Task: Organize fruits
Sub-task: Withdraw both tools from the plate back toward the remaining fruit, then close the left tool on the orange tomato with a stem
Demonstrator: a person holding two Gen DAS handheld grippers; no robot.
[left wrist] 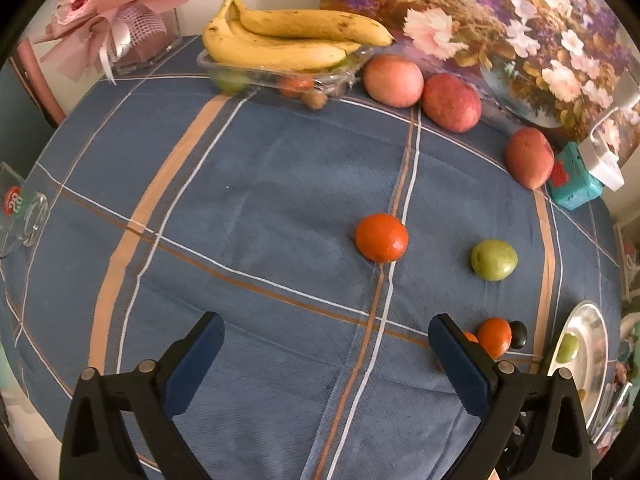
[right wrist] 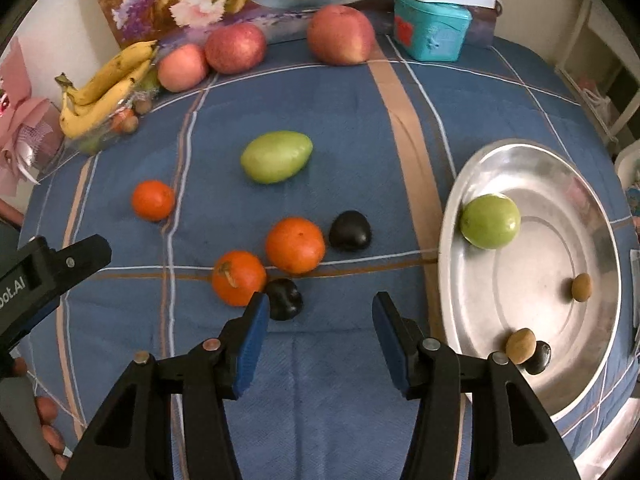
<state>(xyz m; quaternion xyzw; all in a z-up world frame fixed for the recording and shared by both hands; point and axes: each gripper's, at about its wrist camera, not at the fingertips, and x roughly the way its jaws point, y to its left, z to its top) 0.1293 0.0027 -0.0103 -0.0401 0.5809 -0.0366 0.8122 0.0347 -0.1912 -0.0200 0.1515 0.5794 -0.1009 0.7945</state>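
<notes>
Blue checked cloth covers the table (right wrist: 360, 128), and loose fruit is scattered over it. Both tools hover above the cloth with nothing in them: the left gripper (left wrist: 326, 346) has its fingers spread wide, and the right gripper (right wrist: 320, 332) is likewise open, fingers apart over bare cloth.

Just ahead of the right gripper lies a cluster: two oranges, the nearer orange (right wrist: 239, 278) stem-up and touching a small dark plum (right wrist: 283, 298), the farther orange (right wrist: 295, 245) beside a second dark plum (right wrist: 349, 231). A third orange (right wrist: 153, 200) sits apart to the left, and a pale green mango-shaped fruit (right wrist: 276, 156) lies on its side beyond them. The steel bowl (right wrist: 592, 184) at the right already holds a green round fruit (right wrist: 490, 221), two brown nut-like pieces and one dark plum. Apples (right wrist: 341, 35) and a bunch of bananas (right wrist: 105, 86) on a clear tray line the back edge.

I would judge the near plum the handiest next pick. It looks small, light and smooth-skinned, so likely slippery and easily bruised; a gentle squeeze across its middle, with the fingers straddling it from above, seems best. It rests against the orange, so one finger would have to slip between them or nudge the orange aside. Oranges should be firmer and more forgiving.
</notes>
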